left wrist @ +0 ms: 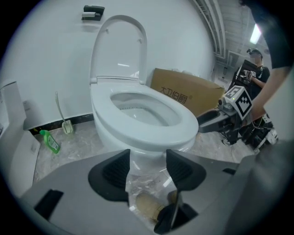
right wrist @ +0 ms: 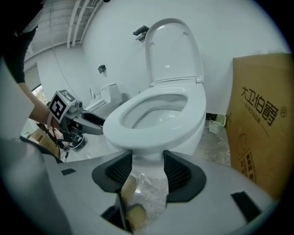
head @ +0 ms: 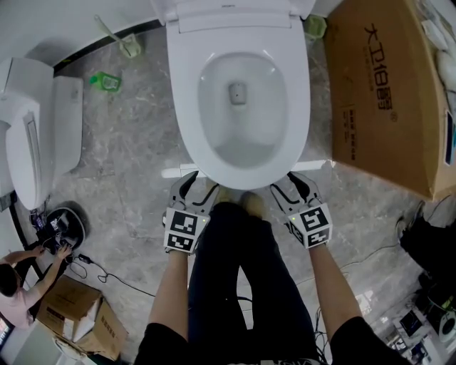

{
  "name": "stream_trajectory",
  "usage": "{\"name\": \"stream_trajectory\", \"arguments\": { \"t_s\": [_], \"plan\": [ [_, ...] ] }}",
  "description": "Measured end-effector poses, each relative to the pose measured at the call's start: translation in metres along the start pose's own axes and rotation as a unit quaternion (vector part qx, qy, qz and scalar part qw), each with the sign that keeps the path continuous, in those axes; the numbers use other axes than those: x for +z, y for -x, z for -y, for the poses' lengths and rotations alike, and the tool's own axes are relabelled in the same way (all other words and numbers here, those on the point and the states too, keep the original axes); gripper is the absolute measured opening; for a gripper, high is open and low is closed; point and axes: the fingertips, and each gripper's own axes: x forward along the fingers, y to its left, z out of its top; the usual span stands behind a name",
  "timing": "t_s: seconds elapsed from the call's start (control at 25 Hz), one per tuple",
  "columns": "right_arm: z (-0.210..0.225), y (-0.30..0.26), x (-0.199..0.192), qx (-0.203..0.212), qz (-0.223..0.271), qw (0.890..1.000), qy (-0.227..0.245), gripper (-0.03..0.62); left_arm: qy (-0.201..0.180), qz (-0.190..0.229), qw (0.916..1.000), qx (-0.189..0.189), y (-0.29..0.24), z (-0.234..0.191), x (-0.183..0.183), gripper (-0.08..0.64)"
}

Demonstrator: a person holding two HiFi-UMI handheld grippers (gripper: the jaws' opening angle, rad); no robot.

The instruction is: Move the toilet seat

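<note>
The white toilet seat (head: 187, 107) lies down on the bowl, and its lid (head: 234, 14) stands upright against the wall. In the head view both grippers hover just in front of the bowl's front rim. My left gripper (head: 192, 191) is at its front left and my right gripper (head: 291, 187) at its front right. In the left gripper view the seat (left wrist: 151, 131) sits just beyond the open left gripper (left wrist: 148, 160), with nothing between the jaws. The right gripper view shows the seat (right wrist: 138, 133) ahead of the open, empty right gripper (right wrist: 148, 158).
A large cardboard box (head: 385, 93) stands close on the toilet's right. A toilet brush (head: 125, 43) and a green bottle (head: 105, 80) lie at the back left. Another white fixture (head: 32, 142) is at the far left. A person (head: 14, 285) crouches by boxes (head: 78, 314) and cables.
</note>
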Motion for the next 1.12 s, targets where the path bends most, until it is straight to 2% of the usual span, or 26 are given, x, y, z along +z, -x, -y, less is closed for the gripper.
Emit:
{"name": "stream_trajectory", "arguments": {
  "t_s": [0.16,0.4,1.12],
  "plan": [
    [0.000,0.001,0.000,-0.011,0.007,1.000,0.011,0.224,-0.030,-0.015,0.9994,-0.009,-0.004,0.002,0.002,0.239],
    [-0.004,0.006,0.006,-0.024,0.012,1.000,0.001,0.207,-0.028,-0.024,0.9993,-0.008,0.001,0.005,0.006,0.228],
    [-0.020,0.065,0.075,-0.016,0.048,0.998,-0.030,0.198,-0.006,0.020,0.9997,0.011,0.063,0.018,0.073,0.186]
  ]
}}
